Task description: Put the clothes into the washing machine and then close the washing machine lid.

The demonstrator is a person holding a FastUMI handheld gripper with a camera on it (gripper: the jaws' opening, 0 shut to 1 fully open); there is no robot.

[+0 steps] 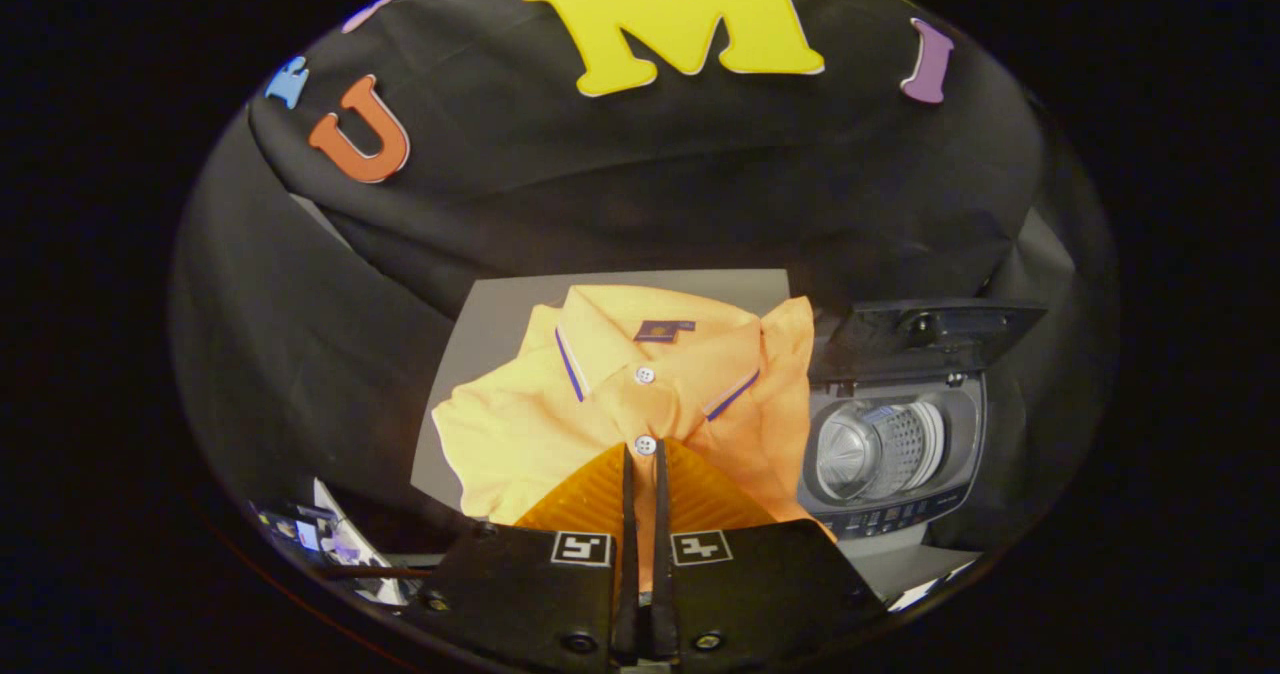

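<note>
An orange polo shirt (pixel 620 394) with blue-striped collar and white buttons lies spread on a grey board (pixel 500 324). My gripper (pixel 644 454) reaches onto its front at the lower button. The fingers (pixel 628 514) stand nearly together, with a thin fold of the shirt's cloth pinched between them. To the right of the shirt stands a small grey washing machine (pixel 890 494). Its dark lid (pixel 925 332) is raised upright at the back, and the metal drum (pixel 878 449) shows open and holds nothing I can see.
The black cloth wall rises close behind the board and the machine. Some papers or small items (pixel 335 539) lie low to the left of the fingers. The machine's control panel (pixel 895 516) faces me at its front edge.
</note>
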